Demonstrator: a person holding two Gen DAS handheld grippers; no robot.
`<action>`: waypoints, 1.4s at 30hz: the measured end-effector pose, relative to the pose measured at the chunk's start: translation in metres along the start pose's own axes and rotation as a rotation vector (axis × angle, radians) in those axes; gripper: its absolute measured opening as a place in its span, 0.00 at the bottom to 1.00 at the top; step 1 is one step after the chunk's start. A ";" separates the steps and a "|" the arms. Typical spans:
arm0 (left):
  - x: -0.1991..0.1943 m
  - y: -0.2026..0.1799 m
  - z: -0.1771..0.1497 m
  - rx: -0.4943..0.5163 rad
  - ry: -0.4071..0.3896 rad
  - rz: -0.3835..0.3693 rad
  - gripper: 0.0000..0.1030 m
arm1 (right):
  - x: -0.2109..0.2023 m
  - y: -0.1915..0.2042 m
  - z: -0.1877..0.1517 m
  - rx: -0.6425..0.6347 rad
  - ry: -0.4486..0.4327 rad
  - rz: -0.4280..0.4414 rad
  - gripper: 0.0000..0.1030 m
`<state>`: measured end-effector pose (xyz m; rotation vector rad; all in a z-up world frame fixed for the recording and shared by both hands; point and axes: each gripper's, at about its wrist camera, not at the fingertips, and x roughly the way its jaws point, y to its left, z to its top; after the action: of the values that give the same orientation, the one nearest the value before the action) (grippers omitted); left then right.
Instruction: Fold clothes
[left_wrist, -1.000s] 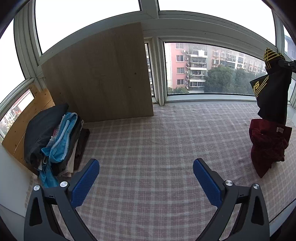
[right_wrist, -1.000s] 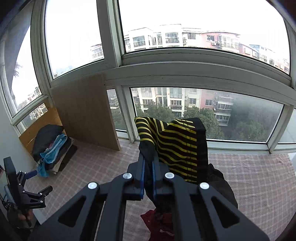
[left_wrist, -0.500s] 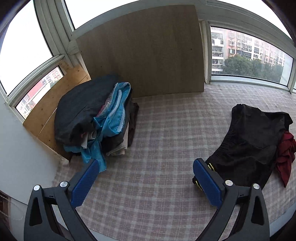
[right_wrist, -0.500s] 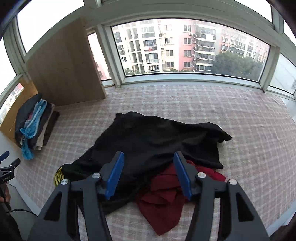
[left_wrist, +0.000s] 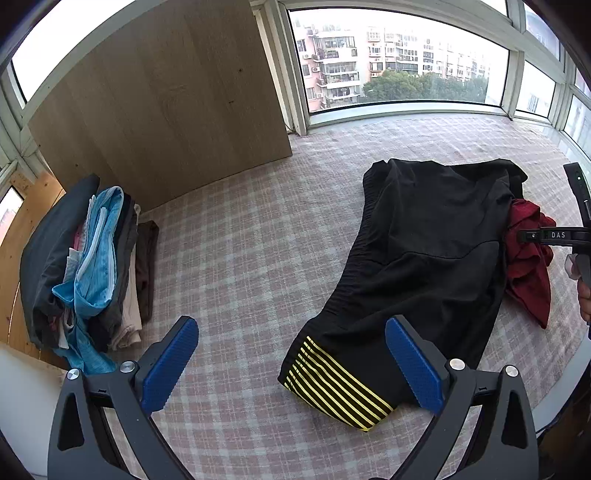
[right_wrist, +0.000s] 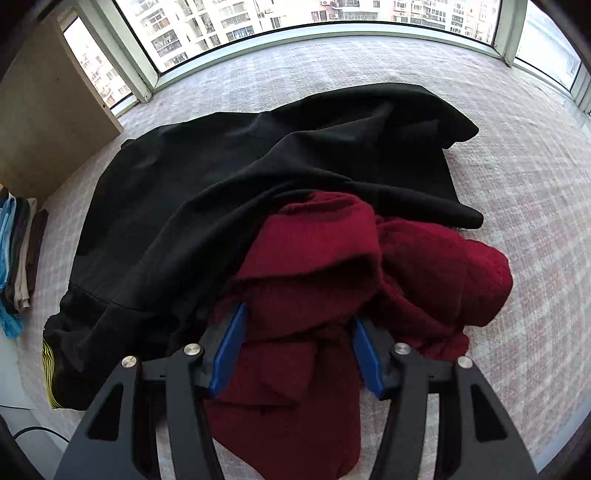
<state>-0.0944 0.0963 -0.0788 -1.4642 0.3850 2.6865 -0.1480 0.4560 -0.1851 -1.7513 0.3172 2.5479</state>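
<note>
Left wrist view: our left hand-held gripper (left_wrist: 291, 363) hangs wide open and empty; the black garment (left_wrist: 424, 254) lies spread at 2 o'clock, ready for folding.

Right wrist view: our right hand-held gripper (right_wrist: 295, 350) straddles the bunched red garment (right_wrist: 332, 280), part-open, seemingly unclamped, likely clearing it aside.

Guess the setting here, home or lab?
Likely a home: an enclosed apartment balcony or bay-window nook. Wraparound windows face residential towers, a plaid mat covers the platform, and a stack of folded clothes sits beside loose garments.
</note>
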 end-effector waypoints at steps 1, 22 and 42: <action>0.002 0.003 -0.001 -0.005 0.007 0.008 0.99 | -0.004 -0.001 -0.001 -0.009 -0.011 0.009 0.23; 0.088 0.063 -0.069 -0.255 0.292 0.051 0.99 | -0.112 -0.015 0.079 -0.135 -0.170 -0.057 0.55; 0.134 0.033 -0.071 -0.417 0.456 -0.096 0.99 | 0.103 0.235 0.162 -0.926 0.315 0.153 0.55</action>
<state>-0.1151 0.0376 -0.2208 -2.1474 -0.2469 2.4337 -0.3681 0.2471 -0.1897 -2.4617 -0.9151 2.7112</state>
